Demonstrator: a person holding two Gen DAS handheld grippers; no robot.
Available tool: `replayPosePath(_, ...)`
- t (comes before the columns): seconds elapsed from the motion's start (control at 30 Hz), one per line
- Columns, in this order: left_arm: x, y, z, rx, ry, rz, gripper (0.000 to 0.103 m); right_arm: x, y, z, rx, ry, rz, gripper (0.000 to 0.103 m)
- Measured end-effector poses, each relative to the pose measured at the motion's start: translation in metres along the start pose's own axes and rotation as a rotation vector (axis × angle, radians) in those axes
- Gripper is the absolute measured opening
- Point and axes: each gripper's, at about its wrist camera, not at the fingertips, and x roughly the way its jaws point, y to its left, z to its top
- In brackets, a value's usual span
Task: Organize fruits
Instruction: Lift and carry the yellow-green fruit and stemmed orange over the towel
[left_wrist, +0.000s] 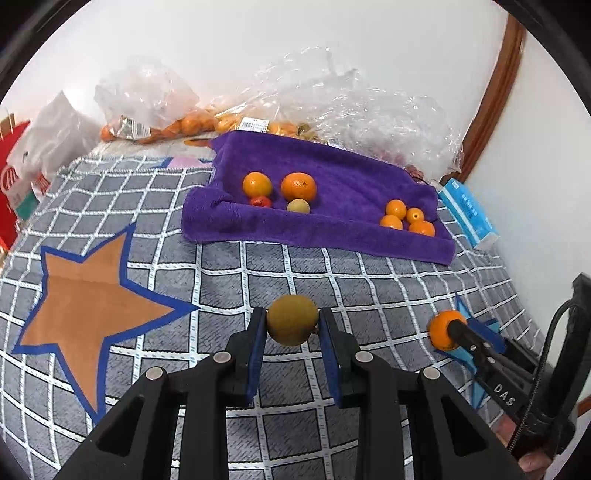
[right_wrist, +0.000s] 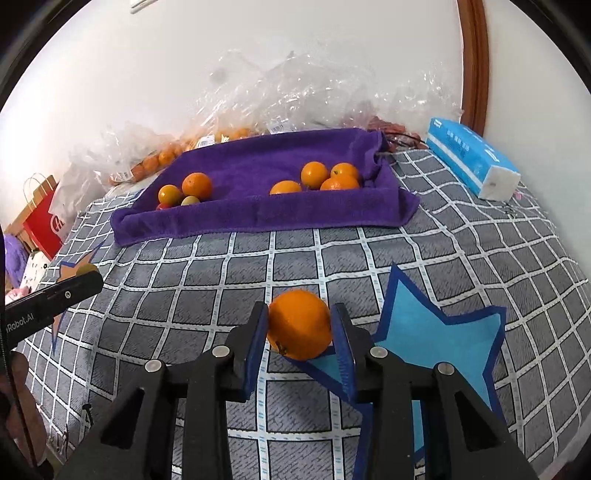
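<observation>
My left gripper is shut on a round olive-brown fruit, held above the checked grey bedspread. My right gripper is shut on an orange, over a light-blue star patch; the same orange shows at the right of the left wrist view. Ahead lies a purple towel. On its left sit two oranges, a small red fruit and a yellowish fruit. On its right is a cluster of several small oranges.
Clear plastic bags holding more oranges lie behind the towel against the white wall. A blue tissue pack rests to the right of the towel. A red paper bag stands at far left. An orange star patch marks the bedspread.
</observation>
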Motion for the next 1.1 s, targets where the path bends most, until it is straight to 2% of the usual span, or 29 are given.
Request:
replayPosePath(0.23,-0.004,-0.003,0.002,0.017,-0.008,-0.002,0.027,0.012,0.001,-0.003,0.010,0.032,0.037,0.048)
replayPosePath(0.37,-0.005,-0.001,0.004,0.013,-0.003,0.001,0.027,0.024,0.008,-0.003,-0.006,0.063,0.041,0.048)
replayPosePath(0.43,-0.005,0.000,0.006,0.014,-0.001,0.003,0.027,0.028,0.010,-0.004,-0.006,0.076,0.047,0.044)
replayPosePath(0.7,-0.007,0.004,0.019,-0.008,0.000,0.002,0.027,0.017,0.001,0.011,0.057,0.076,0.084,0.043)
replayPosePath(1.1,-0.019,-0.009,0.049,-0.010,-0.036,-0.015,0.027,-0.019,0.008,0.050,0.049,-0.009,0.083,0.043)
